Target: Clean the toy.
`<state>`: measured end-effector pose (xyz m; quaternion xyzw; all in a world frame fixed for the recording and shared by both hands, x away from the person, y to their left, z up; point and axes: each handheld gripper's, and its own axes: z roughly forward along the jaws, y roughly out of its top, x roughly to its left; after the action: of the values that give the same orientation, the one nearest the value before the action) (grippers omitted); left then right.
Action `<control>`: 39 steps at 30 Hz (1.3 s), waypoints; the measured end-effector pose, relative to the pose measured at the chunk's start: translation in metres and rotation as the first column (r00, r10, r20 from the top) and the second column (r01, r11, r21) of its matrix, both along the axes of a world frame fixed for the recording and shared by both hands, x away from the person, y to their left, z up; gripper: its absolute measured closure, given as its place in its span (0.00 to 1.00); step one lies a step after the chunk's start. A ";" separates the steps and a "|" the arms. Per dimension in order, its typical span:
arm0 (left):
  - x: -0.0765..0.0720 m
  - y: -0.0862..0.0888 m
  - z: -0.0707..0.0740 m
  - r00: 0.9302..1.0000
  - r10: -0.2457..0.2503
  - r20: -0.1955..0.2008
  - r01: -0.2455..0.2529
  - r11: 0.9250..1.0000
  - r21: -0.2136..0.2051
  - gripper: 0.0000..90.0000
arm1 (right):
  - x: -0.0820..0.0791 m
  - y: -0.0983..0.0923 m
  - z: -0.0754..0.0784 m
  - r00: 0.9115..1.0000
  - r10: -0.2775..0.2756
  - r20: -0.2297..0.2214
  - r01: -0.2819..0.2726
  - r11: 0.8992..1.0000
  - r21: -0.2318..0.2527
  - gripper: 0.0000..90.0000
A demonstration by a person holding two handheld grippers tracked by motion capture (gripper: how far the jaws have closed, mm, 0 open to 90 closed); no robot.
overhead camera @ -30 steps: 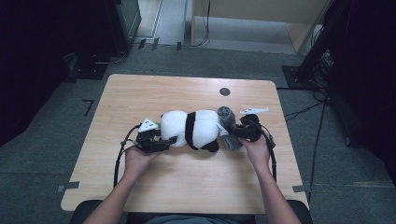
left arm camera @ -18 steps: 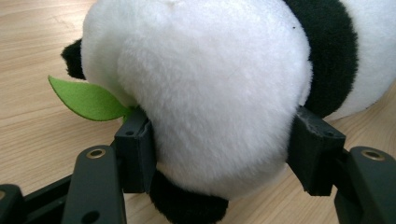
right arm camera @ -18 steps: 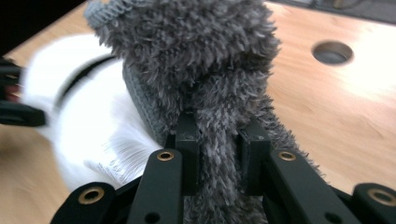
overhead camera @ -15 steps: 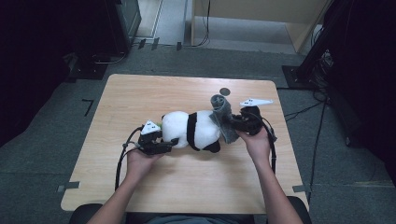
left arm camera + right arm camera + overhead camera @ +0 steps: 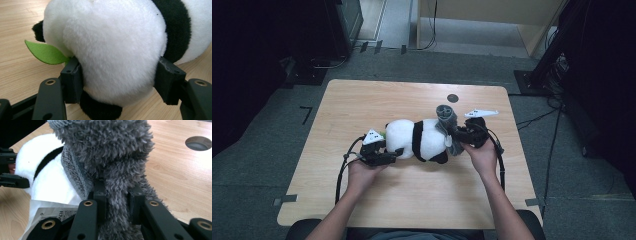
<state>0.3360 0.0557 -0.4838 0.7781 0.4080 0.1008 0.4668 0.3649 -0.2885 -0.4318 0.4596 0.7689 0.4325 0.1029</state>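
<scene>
Two grippers on toy: my left gripper (image 5: 398, 152) clamps plush panda (image 5: 422, 140) at white end, mid-table (image 5: 362, 100); my right gripper (image 5: 455, 134) pinches grey fuzzy sock (image 5: 447, 117) at panda's other end, toward right edge.

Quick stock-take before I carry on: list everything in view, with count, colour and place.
panda plush toy: one, white and black, lying on its side mid-table, between the two grippers
grey fuzzy sock: one, grey, at the toy's right end, bunched and rising upward
green leaf: one, green felt, sticking out at the toy's left end
paper tag: one, white with print, under the toy by the sock
table: one, light wood, with a round hole near its far edge
left gripper: one, black, jaws pressing both sides of the toy
right gripper: one, black, jaws pinching the sock
forearms: two, entering from the bottom edge
</scene>
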 end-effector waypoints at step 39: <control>0.002 0.005 -0.002 1.000 -0.011 -0.001 0.011 1.000 -0.007 0.33 | 0.009 -0.019 -0.042 0.986 0.009 -0.164 -0.013 1.000 -0.026 0.83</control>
<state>0.3383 0.0602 -0.4858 0.7788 0.4042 0.0965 0.4698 0.3737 -0.3070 -0.4737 0.4879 0.7829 0.3835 0.0430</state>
